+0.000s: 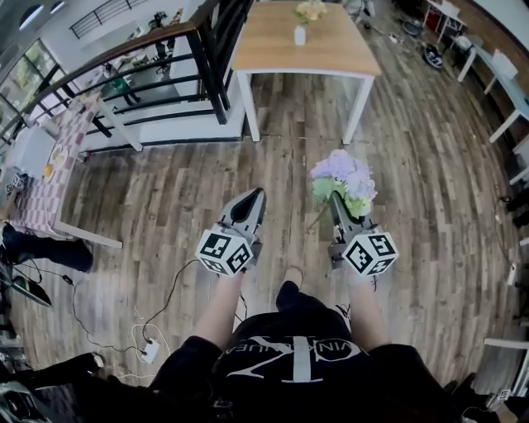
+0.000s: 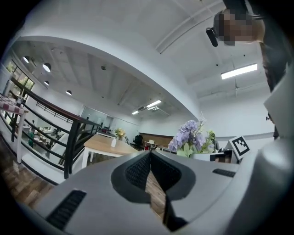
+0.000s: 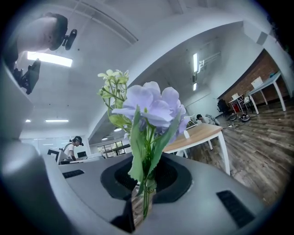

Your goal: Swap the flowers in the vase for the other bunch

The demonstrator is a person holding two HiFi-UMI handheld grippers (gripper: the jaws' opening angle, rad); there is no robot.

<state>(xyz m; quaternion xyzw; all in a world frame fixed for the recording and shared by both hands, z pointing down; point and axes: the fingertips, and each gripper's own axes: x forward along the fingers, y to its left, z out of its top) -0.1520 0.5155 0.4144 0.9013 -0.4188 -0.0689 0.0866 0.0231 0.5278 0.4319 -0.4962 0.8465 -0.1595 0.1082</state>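
Note:
My right gripper (image 1: 336, 198) is shut on the stems of a bunch of purple flowers (image 1: 345, 178) with green leaves, held upright over the wooden floor. In the right gripper view the purple flowers (image 3: 149, 110) rise straight from between the jaws of my right gripper (image 3: 140, 198). My left gripper (image 1: 255, 197) is shut with nothing in it; in its own view my left gripper (image 2: 150, 158) has its jaws together. Far ahead a small white vase (image 1: 300, 35) with pale yellow flowers (image 1: 310, 10) stands on a wooden table (image 1: 331, 51). From the left gripper view the vase (image 2: 113, 142) is tiny.
A black railing (image 1: 165, 78) runs at the left beside the table. A checked table (image 1: 50, 169) stands at the far left. White cables and a power strip (image 1: 149, 351) lie on the floor behind my left side. White desks (image 1: 500, 78) line the right wall.

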